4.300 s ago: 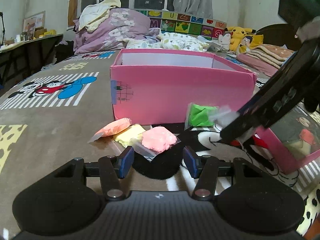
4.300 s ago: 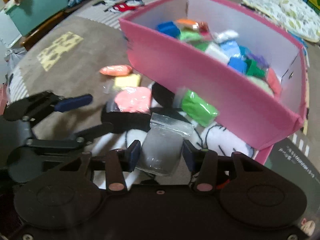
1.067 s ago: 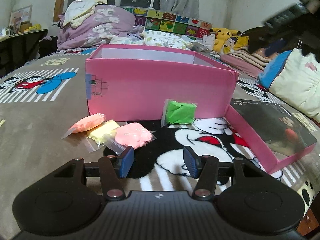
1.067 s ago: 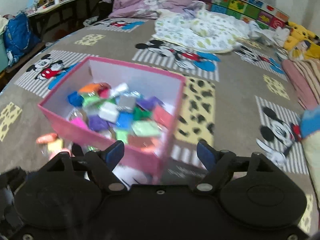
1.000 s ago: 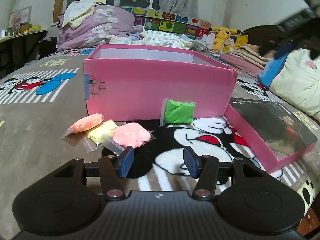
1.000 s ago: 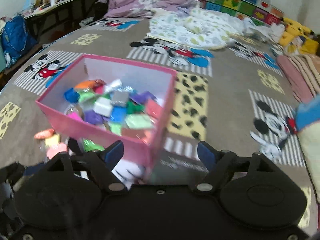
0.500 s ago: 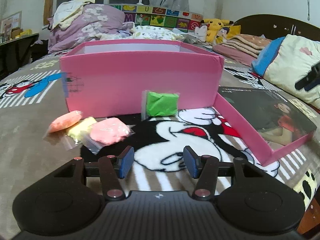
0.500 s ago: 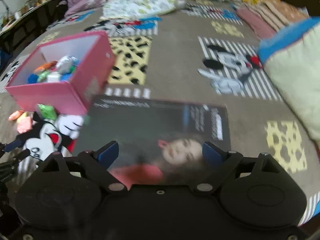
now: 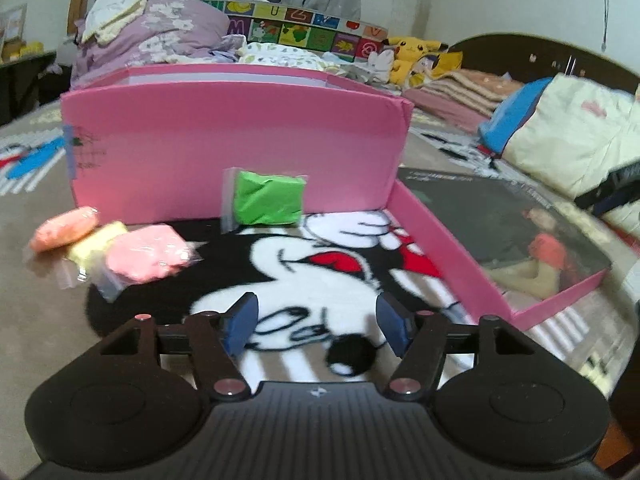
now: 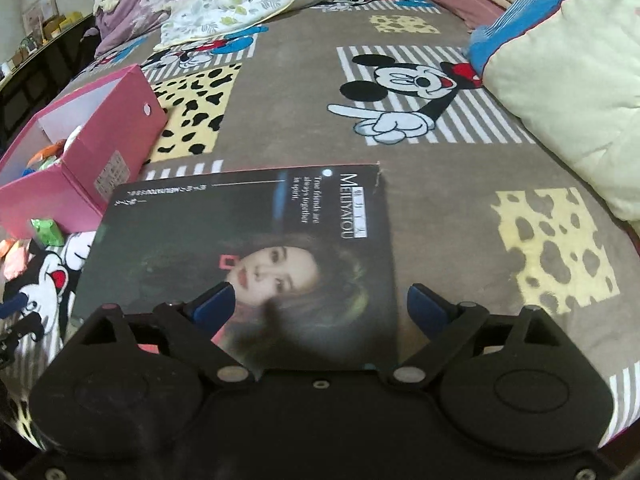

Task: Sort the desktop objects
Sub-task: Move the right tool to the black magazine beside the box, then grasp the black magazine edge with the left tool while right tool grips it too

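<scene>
A pink box (image 9: pixel 236 144) stands on the blanket; the right wrist view shows it at the left (image 10: pixel 104 148) with coloured clay packets inside. A green clay packet (image 9: pixel 269 197) leans against its front wall. A pink packet (image 9: pixel 146 255), a yellow packet (image 9: pixel 94 242) and an orange packet (image 9: pixel 64 229) lie at the left. My left gripper (image 9: pixel 318 322) is open and empty, low over the blanket in front of the green packet. My right gripper (image 10: pixel 320 308) is open and empty above the box lid (image 10: pixel 256 248) with a woman's portrait.
The lid (image 9: pixel 496 232) lies right of the box, its pink rim toward me. A cream and blue pillow (image 10: pixel 568 80) lies at the right. Bedding and plush toys (image 9: pixel 412 56) are piled at the back. The bed's edge is near at the lower right.
My right gripper dropped its clear bag into the box, opened, and swung right over the lid. My left gripper shifted right, toward the green packet.
</scene>
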